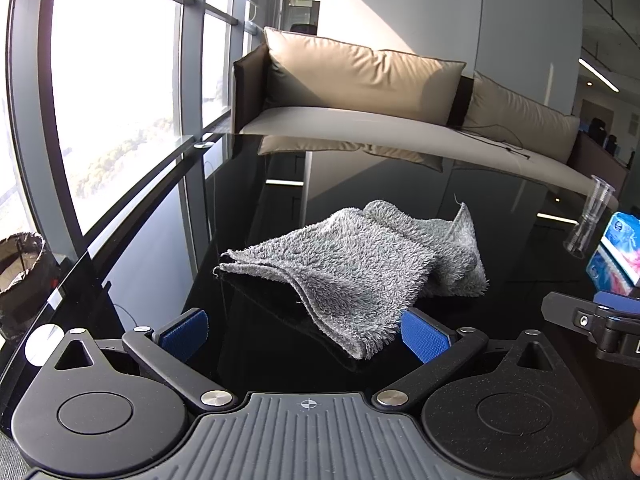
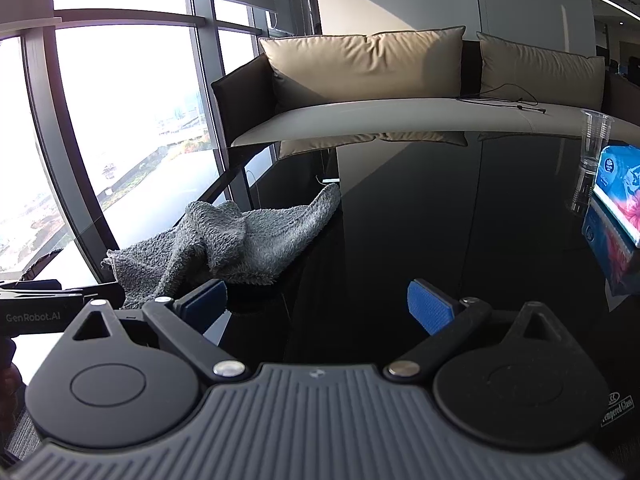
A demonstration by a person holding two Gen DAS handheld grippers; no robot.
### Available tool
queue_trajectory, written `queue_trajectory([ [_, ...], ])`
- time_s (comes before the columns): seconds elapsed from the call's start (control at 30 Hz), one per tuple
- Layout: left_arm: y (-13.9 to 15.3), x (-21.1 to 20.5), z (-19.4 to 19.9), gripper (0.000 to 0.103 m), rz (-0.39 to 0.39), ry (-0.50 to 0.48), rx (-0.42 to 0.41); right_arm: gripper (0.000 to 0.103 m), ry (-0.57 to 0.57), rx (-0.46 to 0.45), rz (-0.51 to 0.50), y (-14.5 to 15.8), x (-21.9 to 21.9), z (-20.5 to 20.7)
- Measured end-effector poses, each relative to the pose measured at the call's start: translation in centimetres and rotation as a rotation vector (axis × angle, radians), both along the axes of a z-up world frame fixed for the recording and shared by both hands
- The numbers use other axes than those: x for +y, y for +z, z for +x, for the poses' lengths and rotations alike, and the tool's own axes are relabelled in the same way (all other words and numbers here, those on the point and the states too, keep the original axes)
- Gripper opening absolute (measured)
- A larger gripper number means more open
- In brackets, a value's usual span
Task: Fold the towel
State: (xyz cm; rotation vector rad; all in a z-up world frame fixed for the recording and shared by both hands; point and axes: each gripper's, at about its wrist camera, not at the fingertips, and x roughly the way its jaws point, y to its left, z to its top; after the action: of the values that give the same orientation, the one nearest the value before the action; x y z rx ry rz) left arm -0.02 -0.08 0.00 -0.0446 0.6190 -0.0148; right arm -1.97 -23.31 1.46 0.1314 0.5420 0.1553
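Nearest in the left wrist view, the left claw stands wide open with nothing gripped, its blue pads at about 7 and 5 o'clock of the frame. The near corner of the grey towel droops down close beside the right-hand pad; whether it touches that pad I cannot tell. The towel lies crumpled and loosely doubled on the glossy black tabletop, just past the claw toward 12 o'clock, its far edge curled upward. At 3 o'clock in this view the right claw shows only in part, as a black frame with a blue pad, well apart from the towel. In the right wrist view that claw is spread wide too and holds nothing, with bare tabletop between its pads; the towel sits at about 10 o'clock from it, bunched near the tabletop's window-side edge, one corner raised toward 12 o'clock. Farther out at 2 o'clock stand a blue tissue pack and a clear plastic cup, near each other at the tabletop's right side. Beyond the far edge is a sofa with tan cushions, and a large window fills the 9 to 11 o'clock side.
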Motion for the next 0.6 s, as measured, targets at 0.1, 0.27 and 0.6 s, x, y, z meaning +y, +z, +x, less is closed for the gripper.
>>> queue_trajectory([
  [0.1,0.0,-0.09,-0.02,0.102,0.001,-0.001,0.0,0.099,0.002,-0.002,-0.003,0.03,0.03,0.04],
  [0.27,0.01,-0.23,-0.06,0.102,0.002,-0.002,0.0,0.099,0.006,-0.005,-0.007,0.08,0.09,0.11],
  [0.6,-0.11,-0.22,0.12,0.102,0.001,-0.005,0.009,0.099,0.01,-0.001,-0.001,-0.16,-0.06,0.1],
])
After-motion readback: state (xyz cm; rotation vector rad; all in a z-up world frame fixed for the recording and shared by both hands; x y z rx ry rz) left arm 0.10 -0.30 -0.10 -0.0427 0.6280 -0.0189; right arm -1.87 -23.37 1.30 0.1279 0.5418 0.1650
